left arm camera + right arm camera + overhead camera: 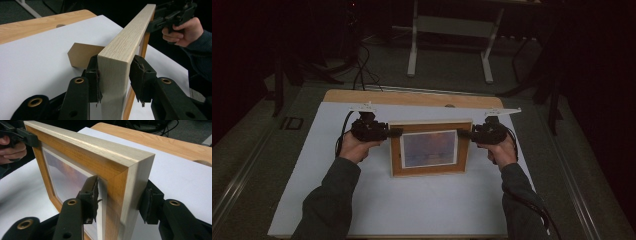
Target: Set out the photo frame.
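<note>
- One white-covered wooden worktop [362, 210] carries a single upright light-wood picture frame [430, 148] with an easel flap [80, 53] behind.
- Frame probably stiff, light, pane fragile; hold its side rails.
- Two tools: left tool [113, 75] straddles the left edge, one pad apart; right tool [120, 200] brackets the right edge, pinch uncertain.

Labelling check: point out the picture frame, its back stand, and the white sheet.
picture frame [100, 147]: right gripper view, pale top edge.
back stand [81, 53]: left gripper view, brown flap behind the frame.
white sheet [422, 200]: high view, bare near part.
</note>
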{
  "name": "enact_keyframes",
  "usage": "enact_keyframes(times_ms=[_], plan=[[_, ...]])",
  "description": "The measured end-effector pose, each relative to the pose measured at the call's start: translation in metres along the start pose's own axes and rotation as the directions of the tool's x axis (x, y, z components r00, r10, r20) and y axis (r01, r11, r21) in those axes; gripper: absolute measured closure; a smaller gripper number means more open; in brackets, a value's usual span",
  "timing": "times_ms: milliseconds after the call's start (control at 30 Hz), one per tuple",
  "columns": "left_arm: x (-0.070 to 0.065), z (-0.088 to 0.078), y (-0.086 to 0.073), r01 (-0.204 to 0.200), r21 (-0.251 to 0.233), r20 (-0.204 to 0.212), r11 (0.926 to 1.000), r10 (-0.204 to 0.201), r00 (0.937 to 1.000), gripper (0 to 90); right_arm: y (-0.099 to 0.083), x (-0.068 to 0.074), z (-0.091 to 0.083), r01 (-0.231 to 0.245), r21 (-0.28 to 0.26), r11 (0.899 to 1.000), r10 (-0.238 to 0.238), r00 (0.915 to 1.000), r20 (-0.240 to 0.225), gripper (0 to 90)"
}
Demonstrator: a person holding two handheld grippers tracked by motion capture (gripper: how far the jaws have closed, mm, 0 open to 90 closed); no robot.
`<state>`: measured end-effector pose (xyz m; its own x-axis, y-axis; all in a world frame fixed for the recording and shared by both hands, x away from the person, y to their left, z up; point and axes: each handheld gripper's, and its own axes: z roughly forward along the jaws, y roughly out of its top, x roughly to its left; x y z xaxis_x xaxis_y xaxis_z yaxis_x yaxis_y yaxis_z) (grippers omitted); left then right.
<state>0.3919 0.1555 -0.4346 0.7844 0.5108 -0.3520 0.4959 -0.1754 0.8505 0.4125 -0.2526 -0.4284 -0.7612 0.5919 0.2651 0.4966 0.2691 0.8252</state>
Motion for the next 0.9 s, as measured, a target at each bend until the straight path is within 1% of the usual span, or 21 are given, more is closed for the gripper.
enact_keyframes(times_ms=[100,167,333,733,900], plan=[[0.002,0.000,0.000,-0.004,-0.002,0.004,1.0000,0.004,1.0000,62.5,-0.003,0.001,-0.001,-0.007,-0.007,1.000,0.007,1.0000,0.001,55.6],[0.003,0.000,0.000,0.001,-0.007,0.005,1.0000,-0.001,1.0000,62.0,-0.004,0.002,-0.002,-0.013,-0.008,1.000,0.013,0.9999,-0.001,56.2],[0.007,0.000,0.001,0.007,-0.012,0.006,0.9999,-0.007,1.0000,60.6,-0.005,0.006,-0.002,-0.011,-0.001,1.000,0.011,0.9999,0.000,57.7],[0.011,-0.001,0.001,0.021,-0.022,0.007,0.9995,-0.021,0.9998,58.8,-0.010,0.009,-0.003,-0.027,-0.013,1.000,0.027,0.9995,-0.014,59.8],[0.011,-0.001,0.001,0.028,-0.022,0.013,0.9994,-0.028,0.9995,58.5,-0.011,0.010,-0.003,-0.023,-0.012,1.000,0.023,0.9996,-0.018,60.3]])
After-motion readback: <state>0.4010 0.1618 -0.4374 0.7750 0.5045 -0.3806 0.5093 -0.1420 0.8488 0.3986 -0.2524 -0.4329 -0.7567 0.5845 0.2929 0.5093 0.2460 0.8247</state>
